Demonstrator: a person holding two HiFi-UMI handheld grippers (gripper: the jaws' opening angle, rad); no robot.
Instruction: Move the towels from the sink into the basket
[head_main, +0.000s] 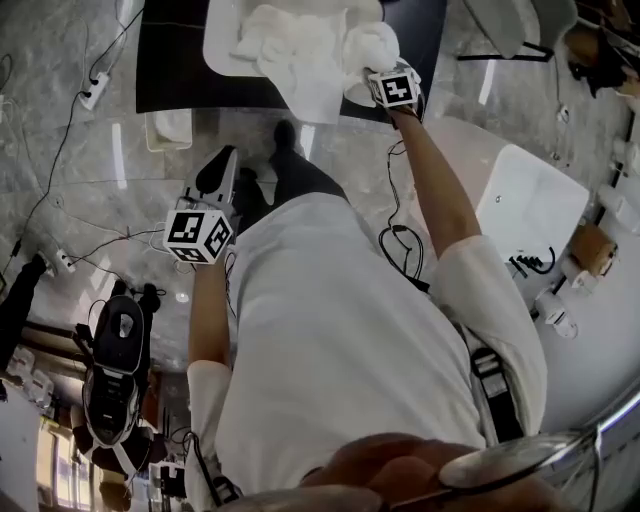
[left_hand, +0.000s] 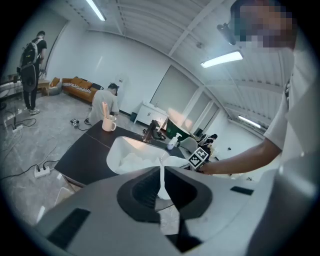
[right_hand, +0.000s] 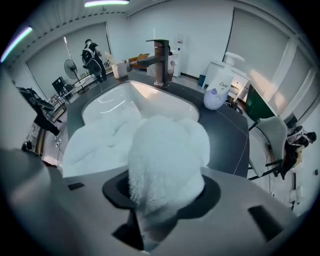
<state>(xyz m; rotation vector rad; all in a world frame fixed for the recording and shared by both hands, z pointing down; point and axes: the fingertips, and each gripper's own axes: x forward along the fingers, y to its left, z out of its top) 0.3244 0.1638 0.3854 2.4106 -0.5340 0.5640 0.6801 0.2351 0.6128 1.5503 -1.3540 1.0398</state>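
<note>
The person's right arm (head_main: 437, 190) reaches straight out ahead, forearm bare below a white sleeve, and tips the right gripper (head_main: 380, 75) steeply down over the near right corner of the white rectangular sink (head_main: 215, 42) set in a dark grey countertop (head_main: 170, 60). Its jaws are closed partway onto a bunched fluffy white towel (right_hand: 167, 160), which fills the gap between them and bulges up above the fingers. This towel lies at the sink's near edge, touching the heap of other crumpled white towels (head_main: 290, 50) that fills the basin and hangs over its front rim. The left arm (head_main: 207, 310) is bent and kept close to the body, well back from the counter. It holds the left gripper (head_main: 222, 165) over the grey marbled floor (head_main: 80, 170), pointing gently downward toward the sink. In the left gripper view its jaws stand together with only a thin slit between them and nothing caught there. A brown metal tap (right_hand: 161, 62) rises at the far side of the sink. A white pump bottle of soap (right_hand: 218, 90) stands just beside it, and a pale mug (left_hand: 108, 124) stands at the counter's far end. A pale rectangular container (head_main: 168, 128) sits on the floor beside the counter; whether it is the basket cannot be told.
</note>
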